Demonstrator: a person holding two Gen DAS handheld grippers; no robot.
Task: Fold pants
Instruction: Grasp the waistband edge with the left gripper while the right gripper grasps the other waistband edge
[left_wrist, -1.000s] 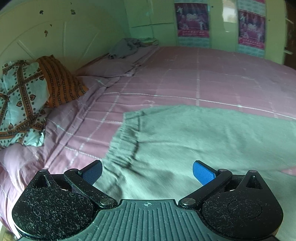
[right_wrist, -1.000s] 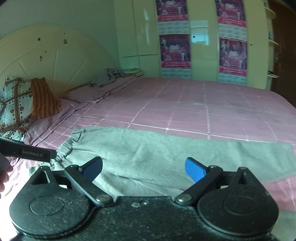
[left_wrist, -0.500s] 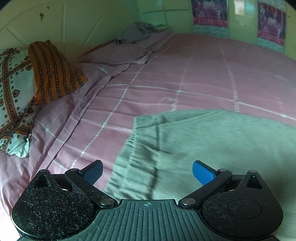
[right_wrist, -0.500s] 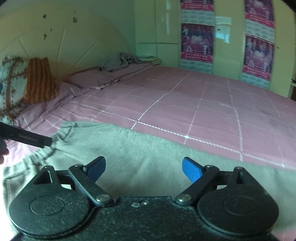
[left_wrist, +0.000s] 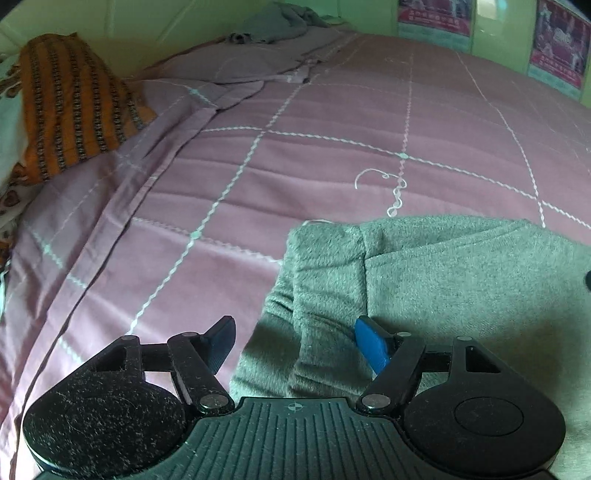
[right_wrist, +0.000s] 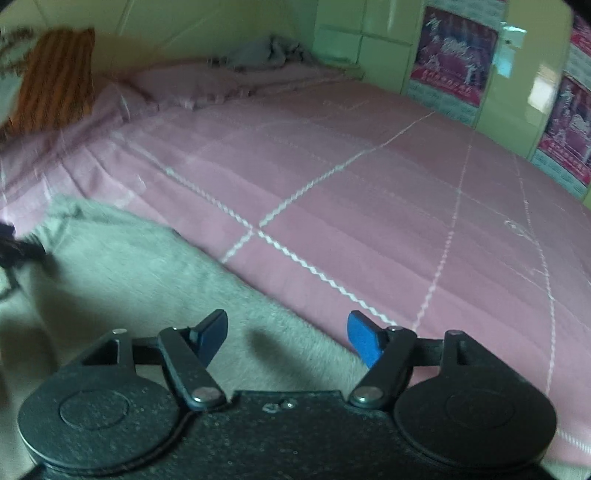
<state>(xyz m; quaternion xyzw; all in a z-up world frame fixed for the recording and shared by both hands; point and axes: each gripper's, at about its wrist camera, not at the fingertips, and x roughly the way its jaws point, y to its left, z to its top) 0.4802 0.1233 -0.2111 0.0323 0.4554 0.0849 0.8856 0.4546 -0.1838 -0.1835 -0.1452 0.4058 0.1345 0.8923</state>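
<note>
Grey pants (left_wrist: 461, 280) spread flat on the pink bed (left_wrist: 332, 147), waistband toward the headboard end. Left gripper (left_wrist: 295, 338) spread wide, straddling the bunched waistband, probably touching it. Right gripper (right_wrist: 286, 336) gaping, gripping nothing, low over the pants' far edge.

Both wrist views — low, close — share the pants (left_wrist: 461, 280) (right_wrist: 122, 266).

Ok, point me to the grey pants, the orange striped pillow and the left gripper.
grey pants (left_wrist: 461, 288): left wrist view, flat fleece panel right of the bunched edge.
orange striped pillow (left_wrist: 70, 103): left wrist view, middle of its striped face.
left gripper (left_wrist: 295, 338): left wrist view, gap between its open blue-padded fingers.
</note>
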